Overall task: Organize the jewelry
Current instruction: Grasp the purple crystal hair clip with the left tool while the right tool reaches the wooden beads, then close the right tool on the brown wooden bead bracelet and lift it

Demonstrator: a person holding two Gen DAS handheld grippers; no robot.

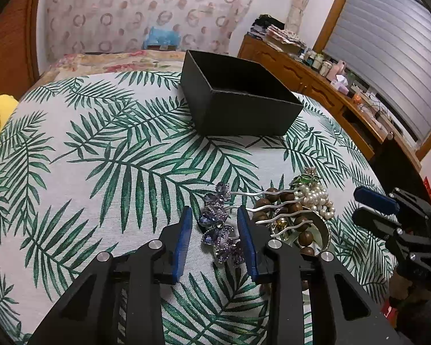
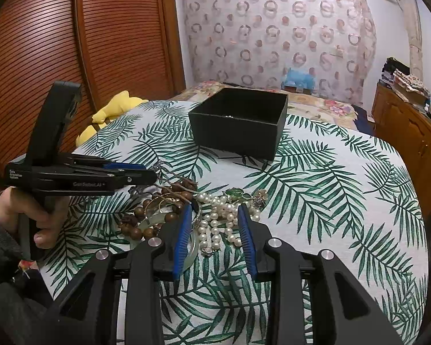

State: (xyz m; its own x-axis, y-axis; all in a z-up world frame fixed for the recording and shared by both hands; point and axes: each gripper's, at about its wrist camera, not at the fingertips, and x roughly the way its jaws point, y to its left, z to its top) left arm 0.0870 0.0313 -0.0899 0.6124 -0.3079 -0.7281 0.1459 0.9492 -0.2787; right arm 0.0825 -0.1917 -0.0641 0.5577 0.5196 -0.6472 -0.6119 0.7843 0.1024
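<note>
A pile of jewelry lies on the leaf-print cloth. A purple jewelled hair comb (image 1: pixel 219 230) with silver prongs lies between the fingers of my open left gripper (image 1: pixel 215 215). Beside it are a brown wooden bead bracelet (image 1: pixel 290 210), a pearl strand (image 1: pixel 316 198) and a green stone piece (image 1: pixel 307 178). My right gripper (image 2: pixel 214 211) is open around the pearl strand (image 2: pixel 218 224), with the wooden beads (image 2: pixel 146 218) to its left. The left gripper shows in the right wrist view (image 2: pixel 146 174) over the pile. An open black box (image 1: pixel 238 100) (image 2: pixel 238 122) stands farther back.
A yellow plush toy (image 2: pixel 112 112) lies at the table's far left edge. A wooden dresser (image 1: pixel 330 92) crowded with bottles and folded cloth runs along the right. A bed with a floral cover (image 2: pixel 316 103) lies behind the table. Wooden louvred doors (image 2: pixel 71 57) stand at the left.
</note>
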